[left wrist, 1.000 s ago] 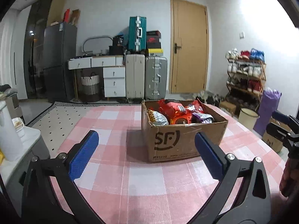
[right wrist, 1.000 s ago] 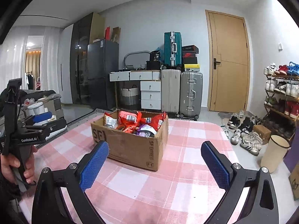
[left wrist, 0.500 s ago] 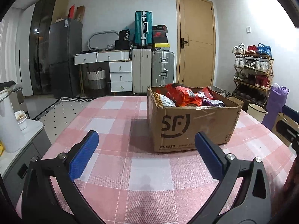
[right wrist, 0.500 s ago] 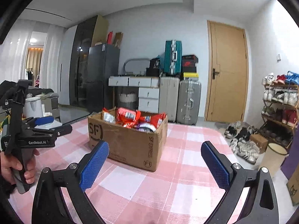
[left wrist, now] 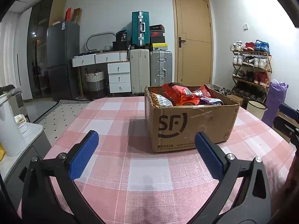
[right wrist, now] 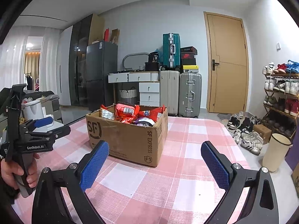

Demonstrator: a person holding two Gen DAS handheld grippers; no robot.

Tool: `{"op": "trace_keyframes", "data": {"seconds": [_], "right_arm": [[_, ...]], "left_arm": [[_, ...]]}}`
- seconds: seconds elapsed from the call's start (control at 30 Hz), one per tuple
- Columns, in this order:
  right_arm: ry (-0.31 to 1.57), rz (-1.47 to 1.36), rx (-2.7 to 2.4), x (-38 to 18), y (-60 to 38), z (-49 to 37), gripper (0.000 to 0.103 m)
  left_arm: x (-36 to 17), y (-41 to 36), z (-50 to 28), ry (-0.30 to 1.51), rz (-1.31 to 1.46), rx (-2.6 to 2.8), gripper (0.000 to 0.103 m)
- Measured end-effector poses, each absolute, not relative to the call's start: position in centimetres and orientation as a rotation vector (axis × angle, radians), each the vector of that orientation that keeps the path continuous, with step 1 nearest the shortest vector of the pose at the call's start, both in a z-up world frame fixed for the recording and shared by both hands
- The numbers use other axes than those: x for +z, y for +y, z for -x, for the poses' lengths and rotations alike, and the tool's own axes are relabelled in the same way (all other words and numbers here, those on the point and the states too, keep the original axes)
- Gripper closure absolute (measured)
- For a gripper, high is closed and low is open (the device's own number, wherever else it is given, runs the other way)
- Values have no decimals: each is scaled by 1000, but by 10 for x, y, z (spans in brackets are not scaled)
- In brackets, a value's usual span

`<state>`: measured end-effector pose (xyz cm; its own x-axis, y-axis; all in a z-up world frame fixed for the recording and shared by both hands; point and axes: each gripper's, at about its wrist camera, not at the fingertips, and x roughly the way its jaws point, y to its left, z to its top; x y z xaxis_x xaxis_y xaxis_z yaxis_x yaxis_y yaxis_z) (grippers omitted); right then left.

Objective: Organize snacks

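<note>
Cardboard box [left wrist: 190,125] nearer than before, left gripper [left wrist: 146,155] lower, empty

Both views evenly lit, fairly bright, cool indoor light from overhead; warm orange glow in the far room w/ curtains [right wrist: 31,63] at left of right wrist view; small light spots reflect in the dark glass cabinet [left wrist: 35,56]; soft shadow falls left of the cardboard box [left wrist: 188,123] onto the pink checked worktop [left wrist: 142,177]; strong fisheye bend, door [right wrist: 228,65] and walls curve toward edges; black vignette in all corners; centre sharp, box print legible; right edge of left wrist view smeared, dark blur near the frame; no harsh glare.
</note>
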<state>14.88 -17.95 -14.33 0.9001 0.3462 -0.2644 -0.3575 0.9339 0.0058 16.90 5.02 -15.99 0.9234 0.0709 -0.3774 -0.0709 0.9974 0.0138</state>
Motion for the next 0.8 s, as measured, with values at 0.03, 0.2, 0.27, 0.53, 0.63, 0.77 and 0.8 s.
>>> {"op": "trace_keyframes", "data": {"seconds": [0.03, 0.2, 0.27, 0.53, 0.63, 0.77, 0.8], "right_arm": [[267, 44, 364, -143, -180, -149, 2], [272, 46, 365, -144, -180, -149, 2], [272, 47, 362, -145, -180, -149, 2], [274, 43, 362, -147, -181, -149, 2], [277, 44, 363, -147, -181, -149, 2], [277, 44, 362, -147, -181, -149, 2], [276, 44, 362, -147, -181, -149, 2]], "left_arm": [[-157, 51, -165, 387, 2, 73, 0], [-155, 50, -162, 384, 1, 71, 0], [-155, 48, -163, 384, -7, 69, 0], [-153, 47, -161, 389, -13, 62, 0], [-150, 47, -156, 390, -15, 61, 0], [-149, 47, -155, 390, -14, 58, 0], [-149, 47, -156, 391, -14, 54, 0]]}}
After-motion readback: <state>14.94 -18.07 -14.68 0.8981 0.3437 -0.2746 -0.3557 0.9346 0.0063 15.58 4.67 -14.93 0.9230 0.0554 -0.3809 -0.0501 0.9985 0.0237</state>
